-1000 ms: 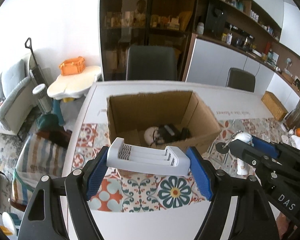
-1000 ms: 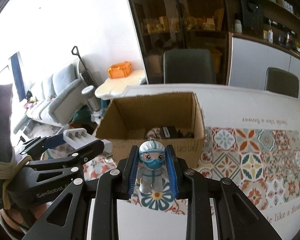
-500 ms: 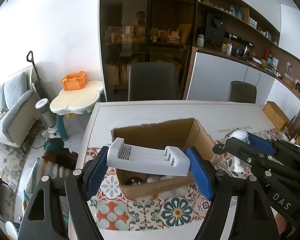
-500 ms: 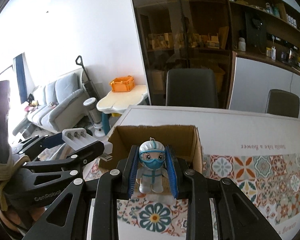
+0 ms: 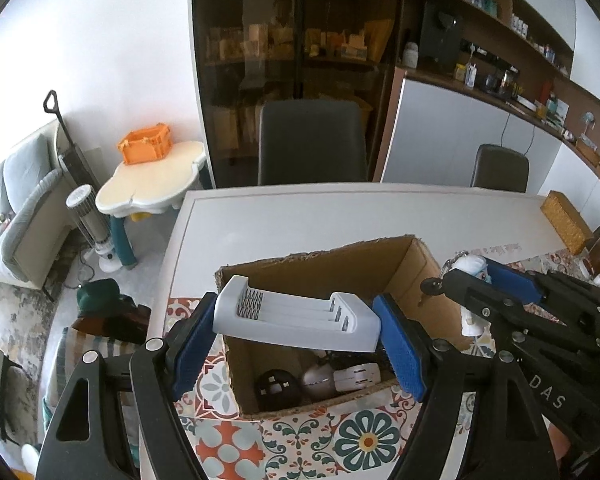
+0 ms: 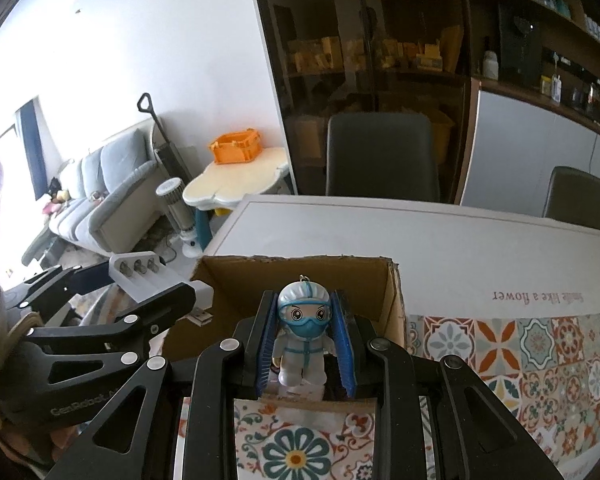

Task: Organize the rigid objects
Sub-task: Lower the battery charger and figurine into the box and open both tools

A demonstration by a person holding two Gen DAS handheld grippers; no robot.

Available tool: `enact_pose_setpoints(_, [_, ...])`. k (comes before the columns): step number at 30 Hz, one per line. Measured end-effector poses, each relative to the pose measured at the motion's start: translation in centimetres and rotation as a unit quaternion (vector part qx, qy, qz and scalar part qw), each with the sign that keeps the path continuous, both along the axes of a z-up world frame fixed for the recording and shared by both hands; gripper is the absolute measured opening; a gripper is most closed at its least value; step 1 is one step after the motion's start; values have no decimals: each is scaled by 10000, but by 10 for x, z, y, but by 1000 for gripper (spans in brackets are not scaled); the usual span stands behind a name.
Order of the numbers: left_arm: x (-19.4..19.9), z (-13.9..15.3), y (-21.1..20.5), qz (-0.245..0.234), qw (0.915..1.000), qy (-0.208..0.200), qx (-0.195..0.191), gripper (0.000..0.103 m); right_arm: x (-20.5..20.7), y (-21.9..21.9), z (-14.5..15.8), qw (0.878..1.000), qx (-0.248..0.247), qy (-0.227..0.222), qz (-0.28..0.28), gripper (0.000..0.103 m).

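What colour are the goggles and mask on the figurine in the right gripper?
Blue, on a white-suited figurine; clearest in the right wrist view.

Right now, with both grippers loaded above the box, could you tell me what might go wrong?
The battery holder spans much of the cardboard box opening, so it could catch on a wall. The two grippers sit close together and may collide. The toy figure could land hard on things already in the box.

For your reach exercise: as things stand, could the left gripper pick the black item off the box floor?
Probably not: the left gripper is shut on the battery holder, so its fingers are occupied above the cardboard box.
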State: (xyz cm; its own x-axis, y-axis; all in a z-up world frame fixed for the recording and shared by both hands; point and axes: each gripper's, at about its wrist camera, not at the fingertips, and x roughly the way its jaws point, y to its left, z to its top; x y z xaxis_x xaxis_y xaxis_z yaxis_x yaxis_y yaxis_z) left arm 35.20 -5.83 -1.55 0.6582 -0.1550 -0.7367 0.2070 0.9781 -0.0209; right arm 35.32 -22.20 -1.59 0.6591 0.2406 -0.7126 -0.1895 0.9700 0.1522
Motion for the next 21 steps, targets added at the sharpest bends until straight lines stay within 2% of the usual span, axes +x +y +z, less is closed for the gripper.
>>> enact_pose_setpoints(11, [25, -35, -4, 90, 9985, 450, 303, 80, 22, 0, -24, 9993, -123, 348, -16, 27])
enact_pose_setpoints(21, [17, -32, 22, 583, 9967, 277, 487, 97, 29, 9, -29, 9989, -155, 447, 13, 27])
